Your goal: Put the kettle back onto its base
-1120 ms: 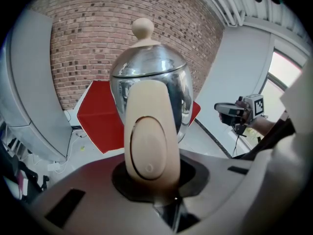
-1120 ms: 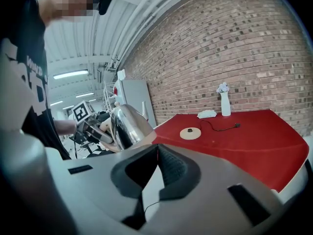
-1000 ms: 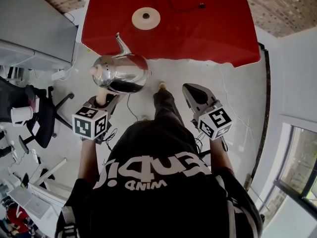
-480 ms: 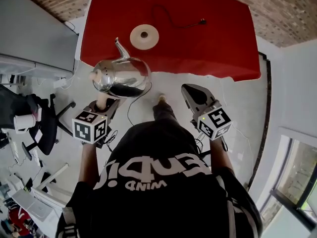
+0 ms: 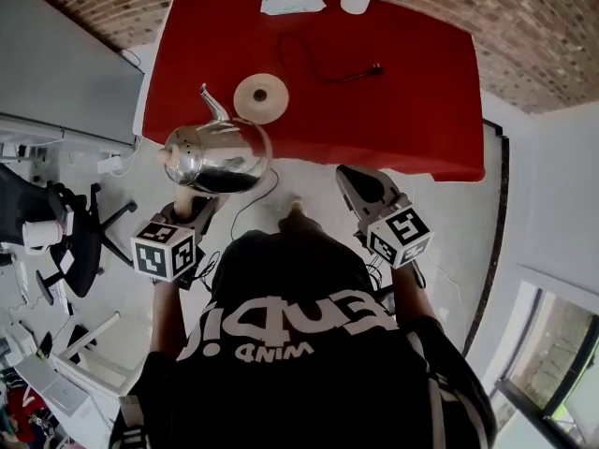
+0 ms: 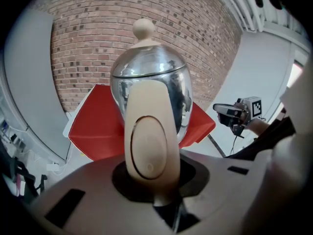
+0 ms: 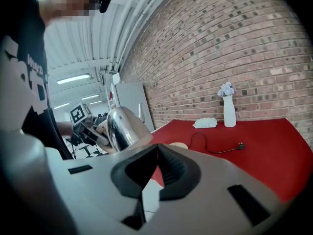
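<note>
The person wears a black T-shirt [image 5: 290, 344] with white lettering. The left hand-held gripper [image 5: 195, 197] and the right hand-held gripper [image 5: 354, 174] each have a grey shell and a black-and-white marker cube [image 5: 166, 248].

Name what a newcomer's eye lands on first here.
The shiny steel kettle, carried in the left gripper by its cream handle, hangs at the near left edge of the red table. Its round cream base sits bare on it just beyond. The right gripper is empty.
</note>
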The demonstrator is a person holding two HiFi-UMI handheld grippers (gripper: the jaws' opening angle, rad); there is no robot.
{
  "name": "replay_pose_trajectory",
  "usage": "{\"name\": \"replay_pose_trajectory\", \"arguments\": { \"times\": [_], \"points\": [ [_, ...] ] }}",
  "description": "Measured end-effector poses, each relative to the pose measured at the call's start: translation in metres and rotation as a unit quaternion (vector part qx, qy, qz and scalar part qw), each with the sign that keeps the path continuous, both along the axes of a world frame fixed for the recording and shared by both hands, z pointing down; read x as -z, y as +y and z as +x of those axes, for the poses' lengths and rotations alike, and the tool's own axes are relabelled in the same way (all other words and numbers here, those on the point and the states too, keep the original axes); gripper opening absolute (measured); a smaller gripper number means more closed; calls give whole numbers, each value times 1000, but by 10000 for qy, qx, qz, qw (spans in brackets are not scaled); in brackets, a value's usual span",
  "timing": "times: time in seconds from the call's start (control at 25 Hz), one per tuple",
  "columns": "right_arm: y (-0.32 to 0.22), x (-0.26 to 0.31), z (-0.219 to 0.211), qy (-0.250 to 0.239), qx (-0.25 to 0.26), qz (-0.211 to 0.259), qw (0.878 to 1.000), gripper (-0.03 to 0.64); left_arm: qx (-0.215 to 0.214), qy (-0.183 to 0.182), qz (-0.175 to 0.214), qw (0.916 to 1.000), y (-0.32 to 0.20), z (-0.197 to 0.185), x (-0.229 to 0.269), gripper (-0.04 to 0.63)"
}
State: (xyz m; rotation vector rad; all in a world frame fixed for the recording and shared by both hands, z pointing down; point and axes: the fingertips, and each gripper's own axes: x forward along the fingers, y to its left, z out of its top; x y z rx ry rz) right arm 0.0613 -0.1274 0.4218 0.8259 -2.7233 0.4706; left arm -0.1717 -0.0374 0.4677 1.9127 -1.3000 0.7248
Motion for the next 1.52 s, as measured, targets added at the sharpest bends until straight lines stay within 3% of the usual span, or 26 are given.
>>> {"name": "replay_pose_trajectory", "arguments": {
  "times": [0.32, 0.56, 1.28, 1.52],
  "points": [
    [-41, -1, -21, 0, 86, -68, 9999, 23, 105, 43, -64, 9999, -32, -17, 3, 64],
    [-27, -2, -17, -33, -28, -13, 10000, 23, -79, -29, -54, 10000, -24, -13, 0, 64],
    [-16, -7, -27, 13, -253, -28, 9997, 23, -396, -216, 247, 9987, -68, -36, 5, 64],
    [-28, -7, -30, 11, -239, -40, 9997, 23, -521, -235, 308, 9979, -104, -40, 12, 64]
  ]
}}
